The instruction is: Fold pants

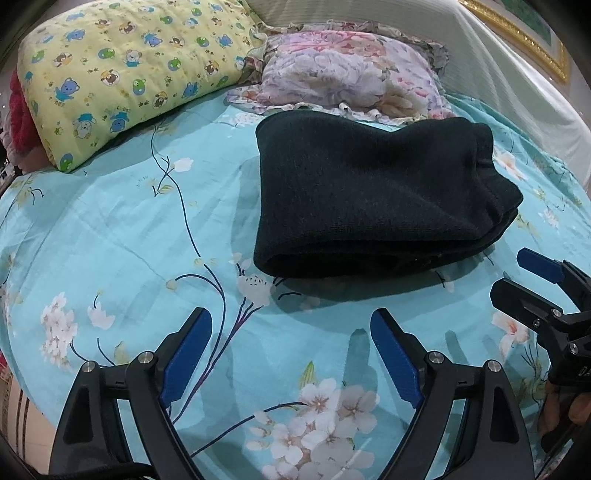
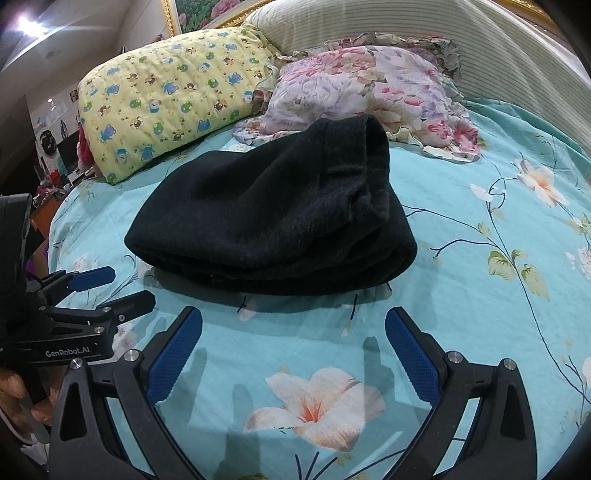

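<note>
The black pants [image 1: 369, 192] lie folded into a thick stacked bundle on the turquoise floral bedsheet [image 1: 110, 236]; they also show in the right wrist view [image 2: 273, 225]. My left gripper [image 1: 291, 325] is open and empty, hovering above the sheet just in front of the bundle. My right gripper [image 2: 293, 325] is open and empty, also just in front of the bundle. The right gripper shows at the right edge of the left wrist view [image 1: 517, 275], and the left gripper shows at the left edge of the right wrist view [image 2: 122, 286].
A yellow bear-print pillow [image 1: 129, 70] and a pink-purple floral pillow [image 1: 351, 77] lie behind the pants. A striped padded headboard [image 2: 424, 33] stands at the back. Room clutter lies beyond the bed's left edge [image 2: 48, 162].
</note>
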`<move>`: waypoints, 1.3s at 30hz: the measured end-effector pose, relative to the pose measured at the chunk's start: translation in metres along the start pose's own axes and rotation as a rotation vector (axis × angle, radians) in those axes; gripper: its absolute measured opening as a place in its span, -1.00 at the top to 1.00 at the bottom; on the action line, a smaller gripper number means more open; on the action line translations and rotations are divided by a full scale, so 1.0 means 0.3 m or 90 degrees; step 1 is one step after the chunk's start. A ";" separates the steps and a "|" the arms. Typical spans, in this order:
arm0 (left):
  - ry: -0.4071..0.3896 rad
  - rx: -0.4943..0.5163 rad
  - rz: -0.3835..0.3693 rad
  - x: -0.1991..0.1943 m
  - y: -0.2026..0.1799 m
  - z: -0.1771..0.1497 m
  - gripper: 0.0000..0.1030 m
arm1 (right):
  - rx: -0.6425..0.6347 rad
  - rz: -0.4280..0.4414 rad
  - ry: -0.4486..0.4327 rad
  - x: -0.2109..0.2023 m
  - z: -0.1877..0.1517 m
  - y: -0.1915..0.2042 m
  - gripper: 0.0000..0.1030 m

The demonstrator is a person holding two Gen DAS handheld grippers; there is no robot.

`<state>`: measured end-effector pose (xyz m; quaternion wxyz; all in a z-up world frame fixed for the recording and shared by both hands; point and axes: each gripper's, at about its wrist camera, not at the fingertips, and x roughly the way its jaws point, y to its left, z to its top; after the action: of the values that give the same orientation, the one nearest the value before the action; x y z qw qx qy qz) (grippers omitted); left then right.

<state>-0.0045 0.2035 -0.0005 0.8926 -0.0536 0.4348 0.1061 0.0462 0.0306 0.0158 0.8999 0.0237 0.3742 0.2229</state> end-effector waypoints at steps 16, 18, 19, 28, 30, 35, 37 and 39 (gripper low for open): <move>-0.010 0.023 0.004 -0.002 -0.027 0.012 -0.72 | -0.001 0.001 0.000 0.009 0.005 0.003 -0.93; -0.011 0.024 0.005 -0.005 -0.030 0.008 -0.72 | -0.003 0.001 0.001 0.009 0.007 0.006 -0.93; -0.011 0.025 0.004 -0.004 -0.031 0.008 -0.72 | -0.003 0.000 0.000 0.008 0.008 0.006 -0.93; -0.019 0.027 0.007 -0.010 -0.030 0.010 -0.72 | -0.006 0.000 -0.007 -0.001 0.014 0.015 -0.93; -0.019 0.028 0.007 -0.011 -0.029 0.010 -0.72 | -0.007 0.000 -0.008 -0.002 0.016 0.018 -0.93; -0.022 0.030 0.005 -0.015 -0.028 0.010 -0.72 | -0.010 0.000 -0.011 -0.005 0.019 0.023 -0.93; -0.021 0.030 0.005 -0.013 -0.029 0.010 -0.72 | -0.010 0.002 -0.012 -0.005 0.021 0.024 -0.93; -0.022 0.030 0.006 -0.014 -0.029 0.010 -0.72 | -0.011 0.001 -0.011 -0.006 0.023 0.026 -0.93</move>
<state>-0.0028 0.1951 0.0047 0.9005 -0.0285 0.4221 0.1007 0.0467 0.0377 0.0236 0.9032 0.0181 0.3641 0.2265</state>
